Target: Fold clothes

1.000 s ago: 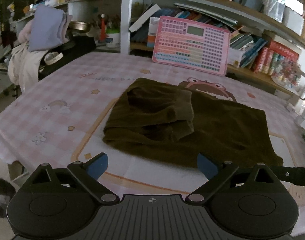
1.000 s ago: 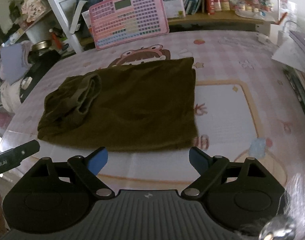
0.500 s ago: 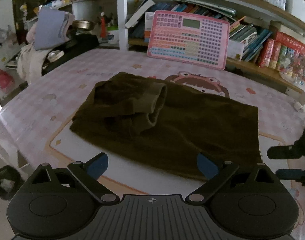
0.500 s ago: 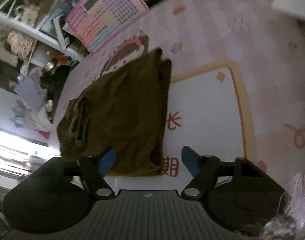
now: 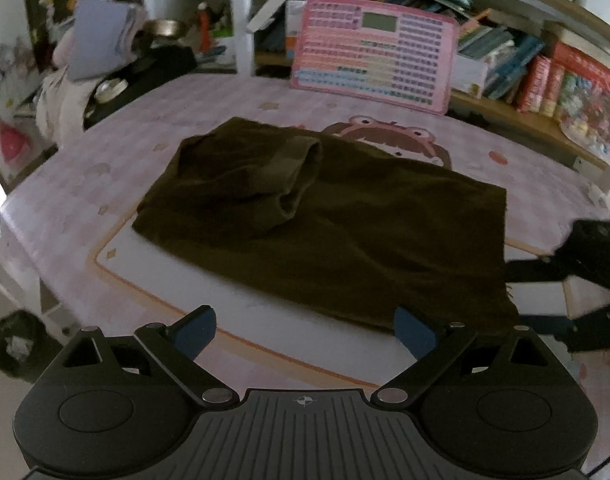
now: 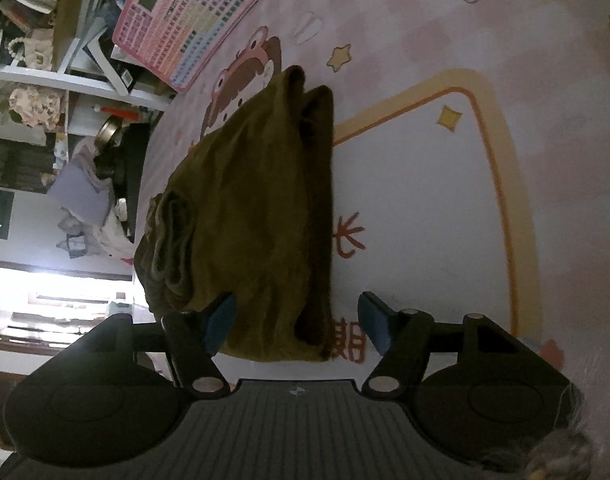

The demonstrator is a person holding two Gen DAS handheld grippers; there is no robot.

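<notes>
The brown garment (image 5: 317,216) lies flat on the pink table mat (image 5: 209,304). The left gripper (image 5: 305,328) hovers wide before its near edge; the right gripper (image 6: 295,322), also wide, straddles a corner.

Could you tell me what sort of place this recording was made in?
Probably a child's room at home: a cartoon-print pink table cover, crowded bookshelves behind it, and a pink toy learning tablet propped against them.

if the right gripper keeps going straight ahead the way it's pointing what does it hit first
Most likely the near corner of the brown garment: the open right gripper straddles that edge. Depth is unclear, so it could touch the table mat instead.
</notes>
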